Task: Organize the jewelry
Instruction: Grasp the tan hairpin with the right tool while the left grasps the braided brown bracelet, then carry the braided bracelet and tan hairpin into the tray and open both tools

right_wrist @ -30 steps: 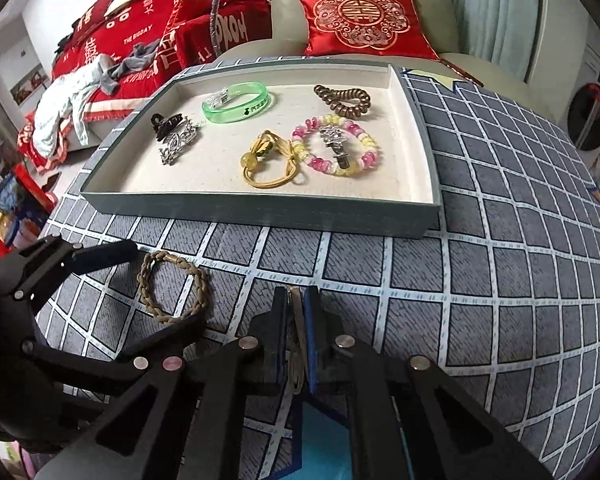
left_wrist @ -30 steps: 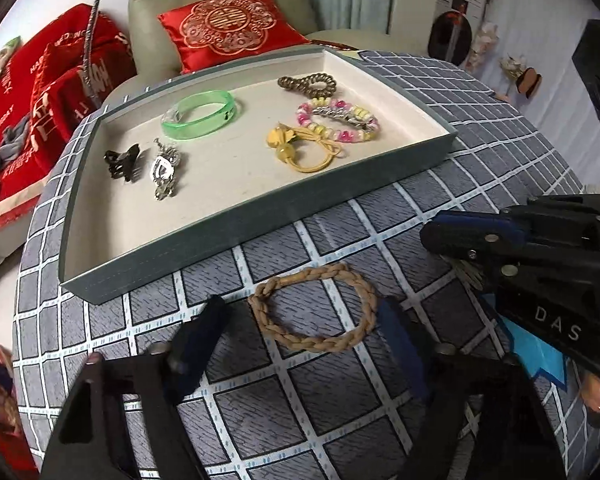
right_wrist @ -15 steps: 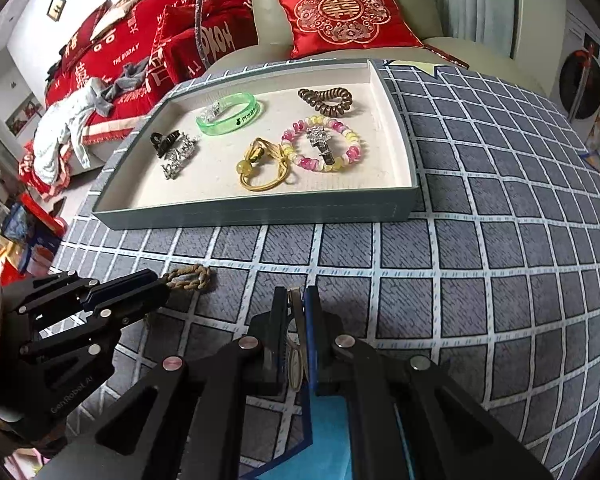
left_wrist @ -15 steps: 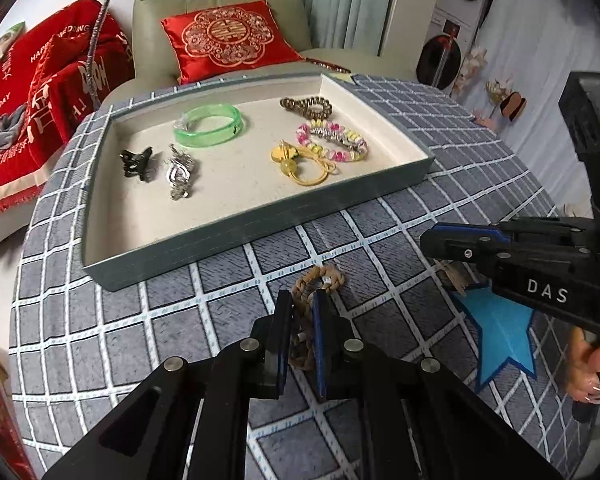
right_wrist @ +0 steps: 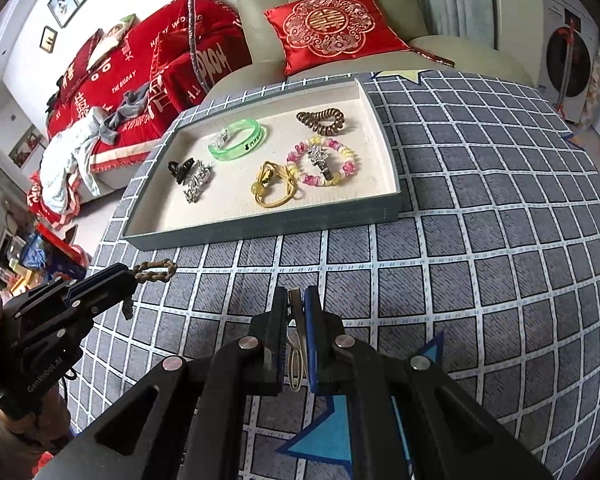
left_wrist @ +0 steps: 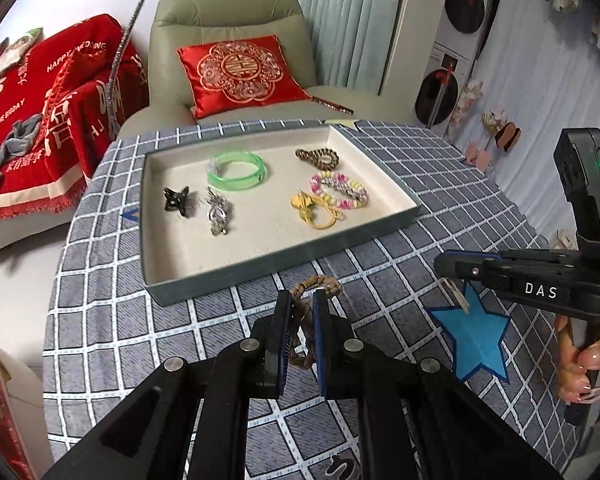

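Note:
My left gripper (left_wrist: 300,300) is shut on a tan braided bracelet (left_wrist: 318,282) and holds it above the checked tablecloth, just in front of the grey jewelry tray (left_wrist: 260,264). The bracelet also shows in the right wrist view (right_wrist: 156,270), sticking out of the left gripper (right_wrist: 128,276). My right gripper (right_wrist: 296,300) is shut on a thin gold hair clip (right_wrist: 296,354), above the cloth in front of the tray (right_wrist: 260,228). It shows in the left wrist view (left_wrist: 440,264), the clip hanging below it.
The tray holds a green bangle (left_wrist: 236,170), brown coil tie (left_wrist: 318,158), pink-yellow bead bracelet (left_wrist: 340,190), yellow hair tie (left_wrist: 316,210), black claw clip (left_wrist: 176,200) and silver clip (left_wrist: 218,216). A blue paper star (left_wrist: 476,334) lies on the cloth. An armchair stands behind.
My left gripper closed on the braided bracelet, which lay flat on the cloth, and lifted it. Both grippers rose away from the table. The right gripper kept its hold on the clip.

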`<state>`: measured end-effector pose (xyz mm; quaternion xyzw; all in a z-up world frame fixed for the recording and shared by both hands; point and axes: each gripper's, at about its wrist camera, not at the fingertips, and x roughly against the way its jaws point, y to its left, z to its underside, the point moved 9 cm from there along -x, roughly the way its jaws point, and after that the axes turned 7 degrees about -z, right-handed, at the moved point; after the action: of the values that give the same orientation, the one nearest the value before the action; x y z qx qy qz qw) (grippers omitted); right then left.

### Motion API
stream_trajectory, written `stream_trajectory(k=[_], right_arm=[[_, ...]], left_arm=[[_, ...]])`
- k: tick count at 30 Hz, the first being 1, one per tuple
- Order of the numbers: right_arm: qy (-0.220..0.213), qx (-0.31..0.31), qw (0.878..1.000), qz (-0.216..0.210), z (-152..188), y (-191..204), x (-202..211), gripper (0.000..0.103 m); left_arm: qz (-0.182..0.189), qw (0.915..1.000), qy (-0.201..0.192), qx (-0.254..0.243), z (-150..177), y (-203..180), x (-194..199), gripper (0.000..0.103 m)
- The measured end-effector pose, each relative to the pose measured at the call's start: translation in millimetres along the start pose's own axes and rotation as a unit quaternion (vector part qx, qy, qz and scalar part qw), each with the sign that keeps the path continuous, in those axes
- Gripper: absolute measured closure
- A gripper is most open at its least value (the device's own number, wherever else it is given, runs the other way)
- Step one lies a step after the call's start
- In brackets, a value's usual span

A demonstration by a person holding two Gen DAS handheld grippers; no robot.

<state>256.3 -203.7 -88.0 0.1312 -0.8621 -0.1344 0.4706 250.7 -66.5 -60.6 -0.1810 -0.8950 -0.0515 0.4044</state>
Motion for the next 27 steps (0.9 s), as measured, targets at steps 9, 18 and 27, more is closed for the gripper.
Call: stream_trajectory(k=[9, 18, 27], right_arm=[[-0.014, -0.019, 1.000, -0.005, -8.9, 2.0, 14.4, 0.094], [-0.026, -0.025, 0.999, -0.014, -26.0, 8.7, 22.5, 0.094], [-0.035, -0.037, 0.998, -0.034, -46.7, 14.0, 18.8, 0.094]], left_arm=[[-0.001, 0.9999, -0.012, 0.011, -10.2, 7.7, 2.1, 0.078], [-0.002, 0.9995, -0.026, 0.020, -20.6, 20.7, 3.3, 0.078], [-0.015, 0.9982, -0.033, 0.048, -29.3, 51.1, 1.0, 0.078]])
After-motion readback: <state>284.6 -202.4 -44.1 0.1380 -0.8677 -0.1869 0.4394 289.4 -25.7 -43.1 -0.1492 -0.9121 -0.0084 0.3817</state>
